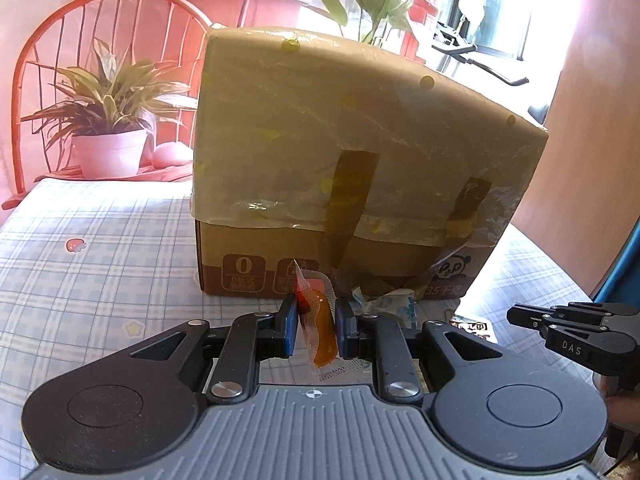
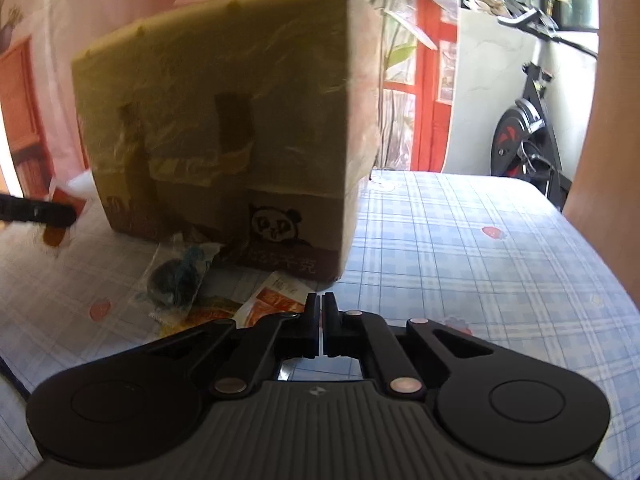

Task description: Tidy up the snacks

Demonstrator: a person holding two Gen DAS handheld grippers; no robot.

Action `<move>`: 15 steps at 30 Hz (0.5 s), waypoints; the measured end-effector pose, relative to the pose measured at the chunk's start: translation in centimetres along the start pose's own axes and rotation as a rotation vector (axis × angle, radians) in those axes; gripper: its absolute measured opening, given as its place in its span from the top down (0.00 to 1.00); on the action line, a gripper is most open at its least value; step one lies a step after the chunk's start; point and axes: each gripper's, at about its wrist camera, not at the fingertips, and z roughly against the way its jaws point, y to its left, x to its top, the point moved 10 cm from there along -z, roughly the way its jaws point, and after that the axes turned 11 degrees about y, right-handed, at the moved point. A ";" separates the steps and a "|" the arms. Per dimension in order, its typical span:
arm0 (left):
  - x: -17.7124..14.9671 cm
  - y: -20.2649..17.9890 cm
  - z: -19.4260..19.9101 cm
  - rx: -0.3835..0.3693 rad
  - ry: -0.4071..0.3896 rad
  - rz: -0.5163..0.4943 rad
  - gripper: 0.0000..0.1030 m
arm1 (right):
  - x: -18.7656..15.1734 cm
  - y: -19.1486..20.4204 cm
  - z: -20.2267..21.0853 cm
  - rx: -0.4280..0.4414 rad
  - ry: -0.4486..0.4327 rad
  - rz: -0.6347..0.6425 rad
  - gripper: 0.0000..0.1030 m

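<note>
Checked blue-and-white surface (image 1: 100, 240) with strawberry prints, sunlit room behind. Cardboard box (image 1: 340, 168) upright mid-surface, top wrapped in yellowish plastic film, brown tape strips down the front, panda print at lower corner. Potted plant (image 1: 108, 128) on red chair (image 1: 36, 80) beyond far edge; exercise bike (image 2: 524, 124) at rear right by window. Left hand-held gripper (image 1: 316, 330) clenched on orange snack sachet (image 1: 322, 328), sachet upright between blue pads, just in front of box. Blue-print clear packet (image 2: 176, 276) lying at box base, touching it. Orange-white snack packet (image 2: 272, 300) flat on surface just beside it, partly hidden behind right hand-held gripper (image 2: 321, 328). Right hand-held gripper clenched, pads nearly touching, nothing visible between them, hovering over surface near box corner.
</note>
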 end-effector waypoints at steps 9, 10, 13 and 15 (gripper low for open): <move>-0.5 0.5 0.6 0.009 -0.004 0.011 0.80 | -1.8 -0.4 0.0 0.004 0.026 -0.023 0.98; -0.5 0.6 0.6 0.012 -0.003 0.013 0.80 | -2.0 -0.5 -0.1 0.002 0.030 -0.025 0.98; -0.6 0.9 0.4 0.019 0.002 0.020 0.80 | -2.3 -0.6 -0.1 0.009 0.036 -0.035 0.96; -0.6 1.0 0.3 0.020 0.003 0.022 0.80 | -2.2 -0.2 -0.1 0.014 0.038 -0.017 0.94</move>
